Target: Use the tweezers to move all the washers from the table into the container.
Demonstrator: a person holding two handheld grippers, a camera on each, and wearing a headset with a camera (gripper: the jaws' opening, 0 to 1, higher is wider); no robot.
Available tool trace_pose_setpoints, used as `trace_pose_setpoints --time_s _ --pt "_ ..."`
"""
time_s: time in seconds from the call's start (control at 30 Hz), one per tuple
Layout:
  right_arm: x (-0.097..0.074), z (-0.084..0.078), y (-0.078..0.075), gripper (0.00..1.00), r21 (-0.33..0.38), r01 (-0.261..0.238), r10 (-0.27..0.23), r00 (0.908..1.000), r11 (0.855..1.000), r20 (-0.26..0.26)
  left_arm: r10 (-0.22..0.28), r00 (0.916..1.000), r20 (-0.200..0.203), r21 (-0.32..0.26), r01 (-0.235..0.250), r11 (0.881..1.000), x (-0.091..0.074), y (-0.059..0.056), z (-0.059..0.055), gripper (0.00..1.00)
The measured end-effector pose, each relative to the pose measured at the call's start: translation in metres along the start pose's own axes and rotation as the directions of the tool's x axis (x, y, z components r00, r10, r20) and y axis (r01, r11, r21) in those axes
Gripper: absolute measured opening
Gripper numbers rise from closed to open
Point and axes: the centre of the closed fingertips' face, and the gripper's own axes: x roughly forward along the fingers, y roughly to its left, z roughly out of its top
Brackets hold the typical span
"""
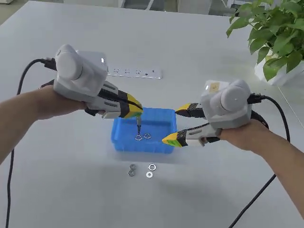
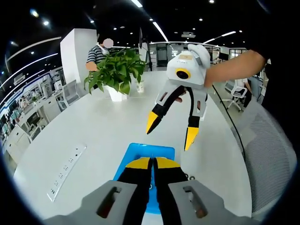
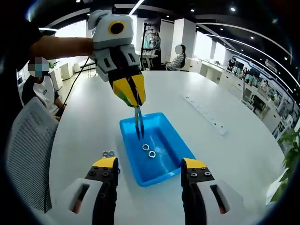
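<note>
Two washers [image 1: 142, 137] lie flat on the floor of the blue container [image 1: 142, 146], close together toward its near-left corner. A small cluster of loose washers [image 1: 141, 170] sits on the worktop just outside the container's near wall, toward the worktop's near edge; they are too small to count surely. The tweezers [image 1: 138, 124] hang point-down inside the container with their tips just above the two washers, and I cannot tell whether they touch one. The left gripper [image 1: 135, 110] has its jaws closed tight on the tweezers' upper end. The right gripper [image 1: 172, 125] hovers at the container's right wall with its jaws spread wide, holding nothing. The main risk I judge lies in the cluster outside. Those washers lie flat and near one another, so tips coming down off-centre could skate across the smooth worktop and scatter them, or flick one toward the edge. Too hard a squeeze could spring a washer out of the tips on the way over the wall. The tweezers could also twist in the jaws, since only their upper end is pinched. The container looks light, and nothing steadies it against a knock.
</note>
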Motion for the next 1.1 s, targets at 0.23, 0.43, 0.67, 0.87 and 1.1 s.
trace_pose_setpoints --time_s 0.23,0.43,0.67,0.87,1.1 --pt "-0.013 -0.005 0.006 0.59 0.016 0.023 -0.023 0.9997 1.0 0.006 -0.007 0.9999 0.007 0.004 0.007 1.0 -0.008 -0.008 0.01 0.05" --pt "-0.021 -0.01 0.011 0.63 0.032 0.033 -0.033 0.9994 0.999 0.005 -0.018 0.9998 0.011 0.005 0.018 1.0 -0.011 -0.016 0.015 0.05" --pt "-0.028 -0.014 0.019 0.65 0.044 0.038 -0.038 0.9992 0.998 0.009 -0.045 0.9988 0.016 0.013 0.045 0.999 -0.012 -0.029 0.018 0.05" --pt "-0.029 -0.02 0.028 0.66 0.049 0.03 -0.03 0.9995 0.998 0.011 -0.076 0.9969 0.018 0.031 0.076 0.997 -0.011 -0.041 0.019 0.05" --pt "-0.029 -0.028 0.038 0.66 0.053 0.018 -0.019 0.9997 0.998 0.017 -0.109 0.9938 0.02 0.044 0.108 0.993 -0.007 -0.054 0.016 0.05"
